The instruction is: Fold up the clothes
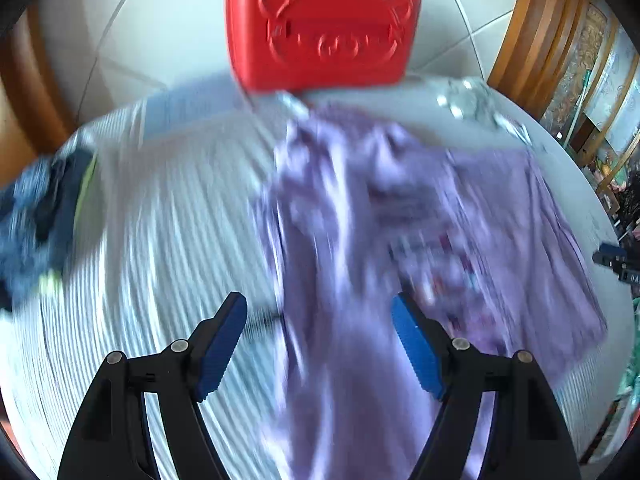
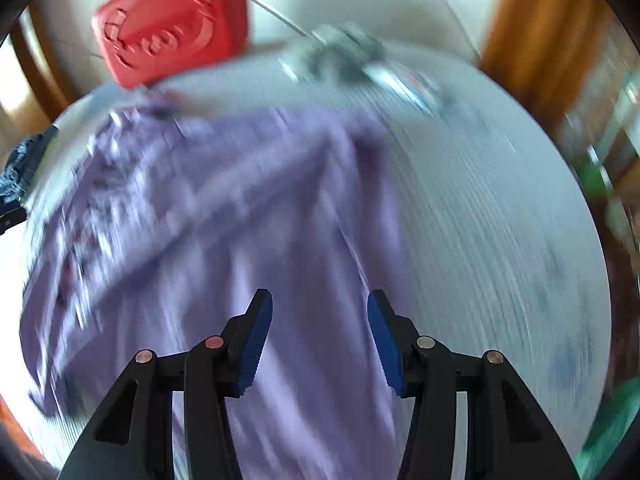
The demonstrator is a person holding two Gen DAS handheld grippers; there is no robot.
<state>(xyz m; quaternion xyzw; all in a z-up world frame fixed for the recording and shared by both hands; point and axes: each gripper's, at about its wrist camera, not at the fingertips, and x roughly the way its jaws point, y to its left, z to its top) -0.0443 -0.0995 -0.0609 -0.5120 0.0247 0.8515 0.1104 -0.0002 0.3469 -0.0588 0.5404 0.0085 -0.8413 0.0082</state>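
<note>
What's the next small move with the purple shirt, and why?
Probably lower both grippers to pinch the purple shirt's near edge. The left gripper and right gripper are both open and empty above it, and it lies rumpled on the striped table cover.

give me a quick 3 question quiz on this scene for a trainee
1. True or false: the left gripper is shut on the purple shirt.
2. Which thing stands at the table's far edge, behind the shirt? A) red case B) green bucket C) white kettle
3. Fill in: in the left wrist view, the heap of dark blue clothes lies to the ___ of the shirt.

Key
1. False: both the left gripper and the right gripper are open, jaws apart over the shirt.
2. A
3. left
</note>
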